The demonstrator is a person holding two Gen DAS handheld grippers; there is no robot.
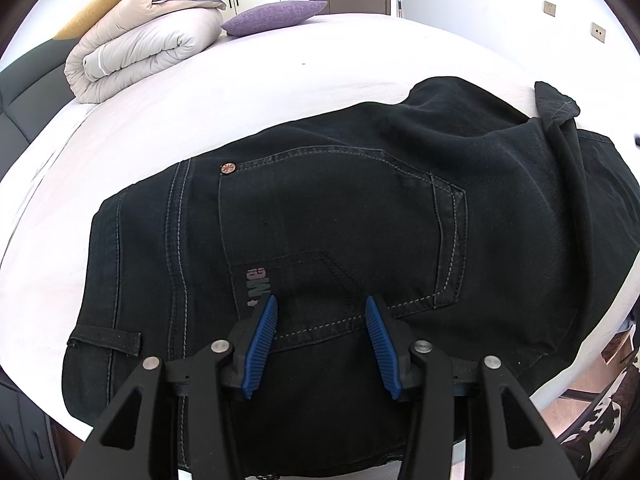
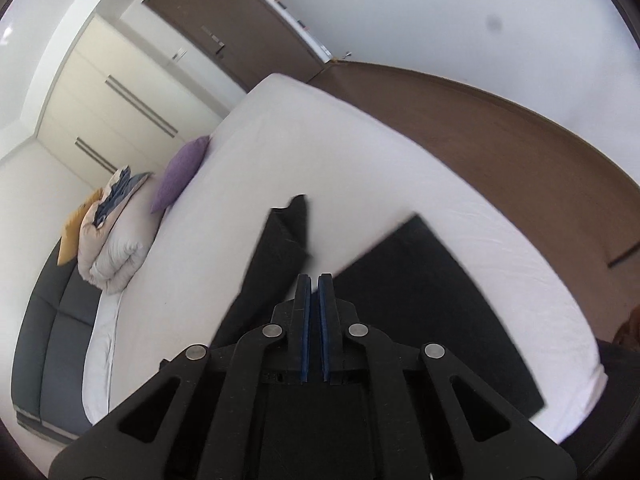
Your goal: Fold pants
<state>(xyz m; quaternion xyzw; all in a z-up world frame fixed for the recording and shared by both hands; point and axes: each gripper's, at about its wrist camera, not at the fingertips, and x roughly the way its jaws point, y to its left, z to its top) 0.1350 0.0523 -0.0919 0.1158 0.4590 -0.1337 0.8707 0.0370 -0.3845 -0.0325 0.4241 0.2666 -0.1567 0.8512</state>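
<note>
One pair of black pants (image 1: 360, 216) lies on the white bed (image 1: 280, 80). The left gripper (image 1: 322, 310) hovers wide open above its back pocket (image 1: 340, 208). The right gripper (image 2: 314, 280) is nearly closed, seemingly holding nothing. One purple pillow (image 1: 276, 16), one rolled duvet (image 1: 144, 48).

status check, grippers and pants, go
Left gripper open, low over the pants' back pocket. Right gripper shut, nothing seen between its fingers, above the bed. Pants partly folded, one leg bunched. Nothing in the way.
</note>
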